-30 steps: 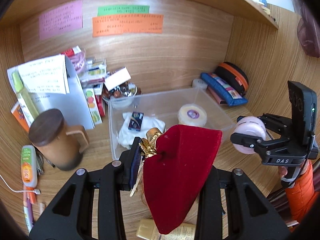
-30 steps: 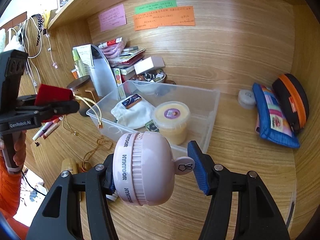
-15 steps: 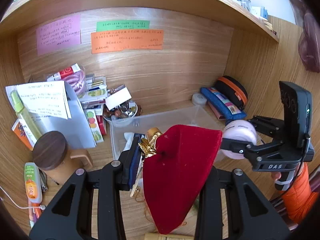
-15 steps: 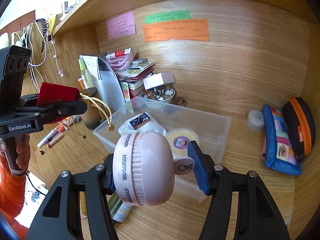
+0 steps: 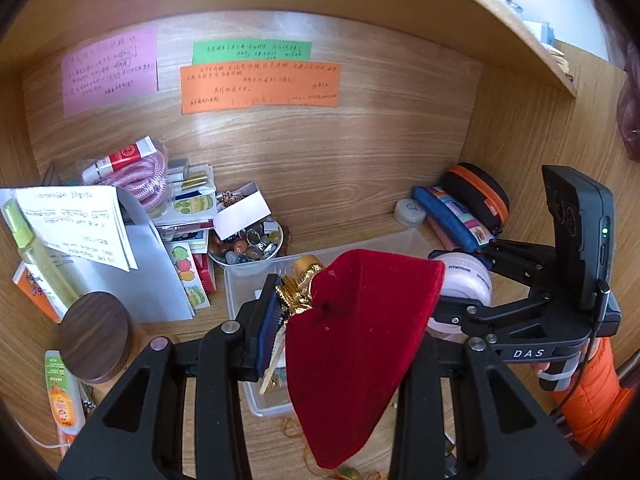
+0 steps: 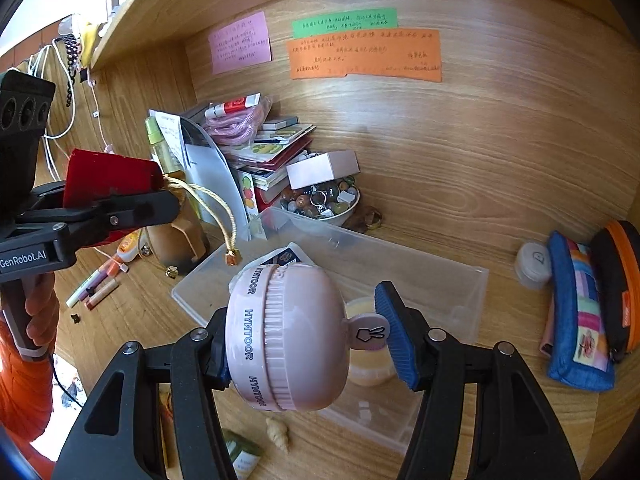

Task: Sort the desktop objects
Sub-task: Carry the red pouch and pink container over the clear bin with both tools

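Right wrist view shows the right tongs (image 6: 308,340) clamped at about half their spread on a round pink gadget (image 6: 286,334) with a ribbed rim, held above the near edge of the clear plastic bin (image 6: 460,280). The left tongs (image 5: 340,320) are nearly shut, pinching a red velvet pouch (image 5: 356,344) at its gold-corded neck, also over the bin. The sorting looks partly done: a yellow tub (image 6: 366,364), a white cloth and a small dark packet already lie in the bin, while the two held items are not yet dropped. Markers (image 6: 96,286), a wooden-lidded mug (image 5: 94,338) and the pencil cases (image 6: 580,312) remain on the tabletop (image 6: 460,184). The pouch hangs limp and soft; the gadget is rigid and glossy.
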### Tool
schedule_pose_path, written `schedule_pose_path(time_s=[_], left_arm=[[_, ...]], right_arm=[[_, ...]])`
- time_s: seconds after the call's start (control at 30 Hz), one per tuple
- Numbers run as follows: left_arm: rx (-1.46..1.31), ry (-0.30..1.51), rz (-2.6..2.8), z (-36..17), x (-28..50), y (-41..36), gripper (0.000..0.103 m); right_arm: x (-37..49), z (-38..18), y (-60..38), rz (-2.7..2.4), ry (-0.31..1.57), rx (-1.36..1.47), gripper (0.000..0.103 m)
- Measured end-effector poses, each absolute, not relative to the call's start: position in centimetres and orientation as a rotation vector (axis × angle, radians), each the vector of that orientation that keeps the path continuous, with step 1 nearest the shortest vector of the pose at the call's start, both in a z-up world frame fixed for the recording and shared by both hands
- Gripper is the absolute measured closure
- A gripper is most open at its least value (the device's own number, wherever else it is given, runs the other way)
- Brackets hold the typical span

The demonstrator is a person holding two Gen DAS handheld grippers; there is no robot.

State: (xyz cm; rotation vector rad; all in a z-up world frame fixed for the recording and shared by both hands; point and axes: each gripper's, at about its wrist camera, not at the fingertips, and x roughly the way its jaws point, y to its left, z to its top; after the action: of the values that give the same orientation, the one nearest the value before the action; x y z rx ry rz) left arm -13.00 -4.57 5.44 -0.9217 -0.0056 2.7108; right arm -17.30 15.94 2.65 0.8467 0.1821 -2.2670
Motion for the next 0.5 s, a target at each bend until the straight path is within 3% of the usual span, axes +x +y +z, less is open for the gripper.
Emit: schedule_pose_path(time_s=[0.5], left_arm=[[-1.024, -0.085, 2.688, 1.6, -17.2, -6.3, 0.068]], right_arm=[[-20.2, 0.2, 13.4, -2.227, 0.203, 0.915, 0.047]])
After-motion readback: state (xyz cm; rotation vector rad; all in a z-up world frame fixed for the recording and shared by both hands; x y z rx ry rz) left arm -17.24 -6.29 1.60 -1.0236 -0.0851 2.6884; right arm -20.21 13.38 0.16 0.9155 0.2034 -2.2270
